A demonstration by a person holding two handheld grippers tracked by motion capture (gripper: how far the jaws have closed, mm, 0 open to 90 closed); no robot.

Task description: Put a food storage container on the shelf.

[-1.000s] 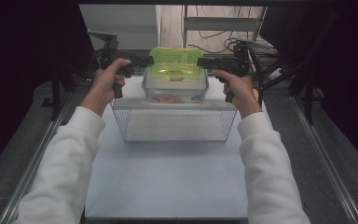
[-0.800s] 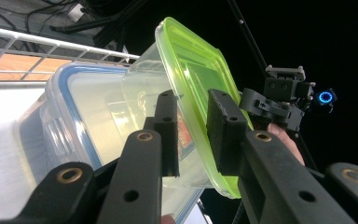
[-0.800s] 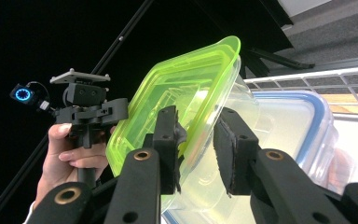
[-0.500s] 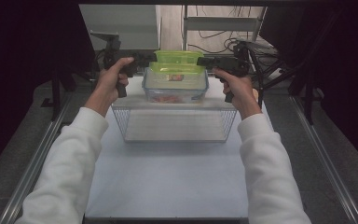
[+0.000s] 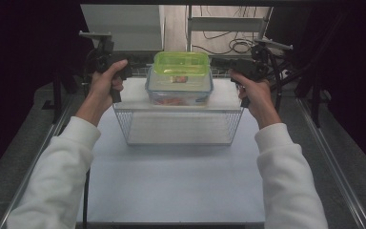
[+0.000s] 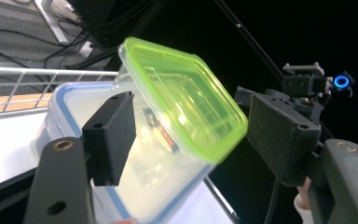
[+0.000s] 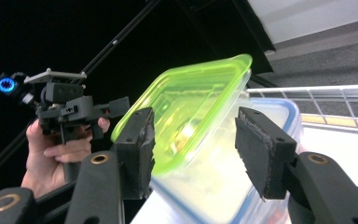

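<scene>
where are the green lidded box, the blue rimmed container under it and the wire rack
green-lidded box (image 5: 181, 62), high view, middle of its lid
blue-rimmed container (image 5: 158, 93), high view, left part of its clear front wall
wire rack (image 5: 178, 128), high view, front mesh face below the shelf

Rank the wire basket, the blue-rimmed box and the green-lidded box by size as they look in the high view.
1. Wire basket, widest by far.
2. Blue-rimmed box.
3. Green-lidded box, stacked on it and a little narrower.
</scene>
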